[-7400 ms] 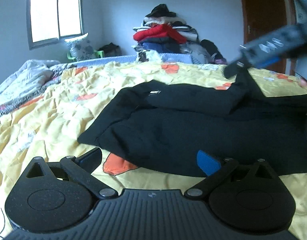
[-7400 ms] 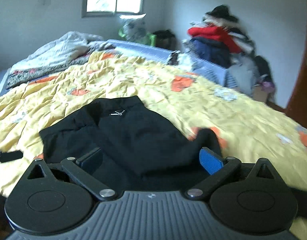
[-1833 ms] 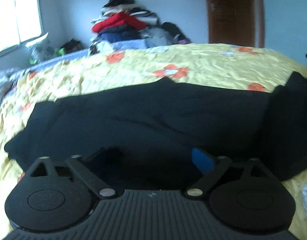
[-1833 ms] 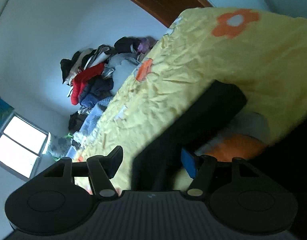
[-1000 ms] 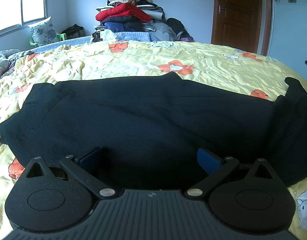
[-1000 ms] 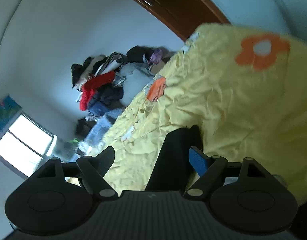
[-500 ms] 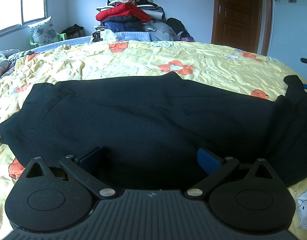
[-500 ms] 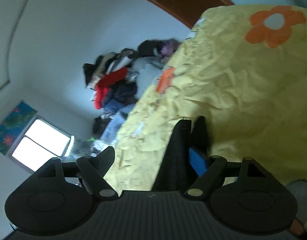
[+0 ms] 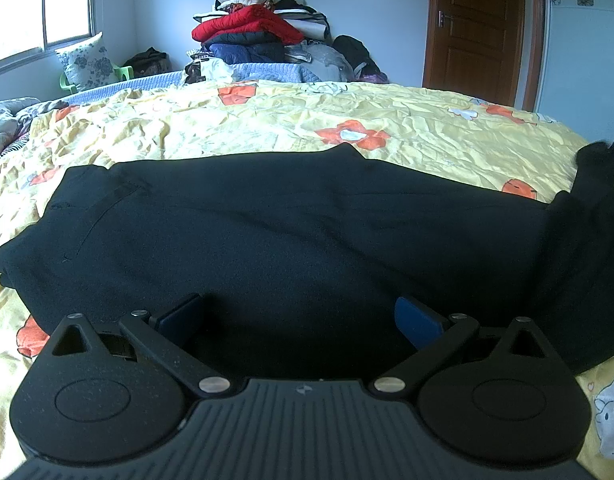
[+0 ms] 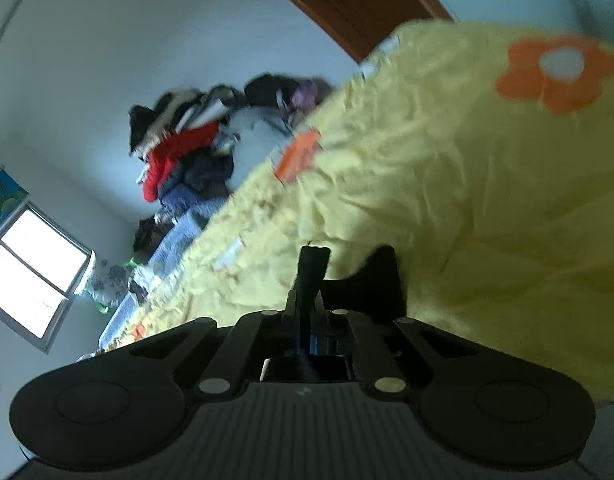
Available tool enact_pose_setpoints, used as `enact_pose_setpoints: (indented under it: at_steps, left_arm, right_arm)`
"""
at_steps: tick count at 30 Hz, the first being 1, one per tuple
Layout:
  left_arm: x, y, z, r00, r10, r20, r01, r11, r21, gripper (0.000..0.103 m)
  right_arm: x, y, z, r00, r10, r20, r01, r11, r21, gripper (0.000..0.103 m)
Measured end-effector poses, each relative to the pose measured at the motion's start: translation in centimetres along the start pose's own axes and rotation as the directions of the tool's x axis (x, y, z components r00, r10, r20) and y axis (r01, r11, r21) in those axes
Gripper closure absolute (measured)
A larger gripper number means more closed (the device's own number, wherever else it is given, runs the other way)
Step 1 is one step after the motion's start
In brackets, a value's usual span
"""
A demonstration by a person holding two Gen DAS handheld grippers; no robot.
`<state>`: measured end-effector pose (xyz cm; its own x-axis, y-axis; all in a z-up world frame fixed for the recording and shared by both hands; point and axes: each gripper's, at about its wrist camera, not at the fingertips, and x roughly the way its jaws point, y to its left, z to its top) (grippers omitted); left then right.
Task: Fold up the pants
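Lying flat across the yellow flowered bed (image 9: 267, 128), the black pants (image 9: 291, 232) looked the same as half a second before, waist end at the left and leg ends bunched at the right edge. The left tool (image 9: 299, 315) hovered low over the near edge of the cloth in the same spot, its blue-padded fingers (image 9: 418, 317) spread wide and holding nothing. Further right, the right tool (image 10: 307, 320) had changed: half a second earlier its jaws stood apart around a fold of the pants, and now they were clenched on that black fold, the view tilted and blurred.
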<state>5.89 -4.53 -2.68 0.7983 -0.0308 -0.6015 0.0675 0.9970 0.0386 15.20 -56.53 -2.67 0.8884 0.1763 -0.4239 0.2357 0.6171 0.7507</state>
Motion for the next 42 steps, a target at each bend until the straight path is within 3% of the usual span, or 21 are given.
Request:
enact_pose_setpoints:
  at_steps: [4, 7, 10, 12, 14, 17, 21, 24, 26, 28, 29, 31, 33, 35, 37, 39, 40, 42]
  left_arm:
    - [0.0, 0.0, 0.0, 1.000, 0.000, 0.000, 0.000, 1.000, 0.000, 0.000]
    - [-0.1, 0.1, 0.0, 1.000, -0.005, 0.006, 0.005, 1.000, -0.005, 0.000]
    - [-1.0, -0.2, -0.1, 0.998, -0.017, 0.054, 0.016, 1.000, 0.011, 0.004]
    - [-2.0, -1.1, -0.1, 0.995, -0.050, 0.084, 0.045, 0.997, 0.058, 0.003]
    - [-3.2, -2.6, 0.0, 0.986, -0.127, 0.108, 0.113, 0.985, 0.130, 0.003]
    - [-5.4, -5.6, 0.0, 0.950, -0.272, 0.157, 0.219, 0.932, 0.289, 0.002]
    - [-7.3, -10.0, -1.1, 0.895, -0.404, 0.190, 0.247, 0.803, 0.542, 0.006]
    - [-7.1, -13.2, -2.2, 0.882, -0.432, 0.186, 0.213, 0.720, 0.660, 0.019]
    - [-6.2, -14.7, -2.7, 0.888, -0.427, 0.172, 0.203, 0.698, 0.687, 0.032]
    - [-5.2, -15.3, -2.5, 0.897, -0.420, 0.141, 0.222, 0.701, 0.677, 0.056]
    - [-4.7, -15.4, -2.1, 0.899, -0.422, 0.120, 0.245, 0.710, 0.660, 0.063]
    - [-3.7, -14.6, -1.2, 0.892, -0.445, 0.074, 0.316, 0.733, 0.602, 0.083]
    - [-3.2, -13.8, -0.2, 0.883, -0.464, 0.071, 0.359, 0.765, 0.534, 0.089]
    - [-3.4, -12.8, 1.2, 0.885, -0.442, 0.146, 0.331, 0.819, 0.469, 0.094]
    - [-4.3, -11.6, 2.1, 0.872, -0.434, 0.225, 0.319, 0.854, 0.411, 0.094]
    - [-4.6, -11.2, 2.1, 0.867, -0.436, 0.243, 0.317, 0.857, 0.406, 0.094]
    - [-4.3, -11.5, 1.7, 0.874, -0.446, 0.193, 0.331, 0.837, 0.436, 0.094]
    - [-3.6, -12.0, 0.6, 0.870, -0.485, 0.093, 0.398, 0.800, 0.448, 0.094]
  right_arm:
    - [-5.2, 2.3, 1.3, 0.989, 0.086, 0.119, -0.086, 0.996, -0.004, 0.099]
    - [-10.5, 4.1, 2.3, 0.959, 0.164, 0.230, -0.164, 0.986, -0.022, 0.099]
    - [-15.1, 5.0, 2.4, 0.940, 0.155, 0.302, -0.150, 0.988, -0.040, 0.099]
    - [-16.8, 5.1, 2.1, 0.947, 0.117, 0.300, -0.111, 0.993, -0.039, 0.099]
    - [-17.8, 5.1, 1.6, 0.954, 0.093, 0.284, -0.086, 0.996, -0.038, 0.099]
    - [-18.2, 4.8, 0.9, 0.959, 0.077, 0.273, -0.074, 0.997, -0.021, 0.099]
    - [-17.9, 4.5, 0.4, 0.960, 0.075, 0.269, -0.078, 0.997, -0.001, 0.099]
    - [-17.8, 4.9, 0.4, 0.958, 0.090, 0.273, -0.091, 0.996, -0.009, 0.099]
    - [-17.9, 4.9, 0.6, 0.955, 0.101, 0.278, -0.101, 0.995, -0.013, 0.099]
    - [-18.1, 5.2, 0.8, 0.954, 0.106, 0.280, -0.104, 0.994, -0.021, 0.099]
    - [-18.4, 5.2, 0.8, 0.954, 0.110, 0.280, -0.107, 0.994, -0.024, 0.099]
    - [-18.4, 5.5, 1.0, 0.954, 0.114, 0.276, -0.109, 0.994, -0.034, 0.099]
    - [-18.0, 5.8, 1.3, 0.956, 0.117, 0.268, -0.110, 0.993, -0.041, 0.099]
    - [-17.8, 6.1, 1.6, 0.953, 0.130, 0.275, -0.123, 0.992, -0.041, 0.099]
    - [-18.4, 6.1, 1.5, 0.925, 0.209, 0.318, -0.201, 0.978, -0.058, 0.099]
    - [-19.8, 5.9, 0.7, 0.891, 0.261, 0.373, -0.227, 0.965, -0.132, 0.099]
    - [-20.4, 5.3, 0.0, 0.889, 0.248, 0.384, -0.203, 0.967, -0.154, 0.099]
    - [-20.4, 2.6, -1.2, 0.934, 0.116, 0.338, -0.098, 0.993, -0.069, 0.099]
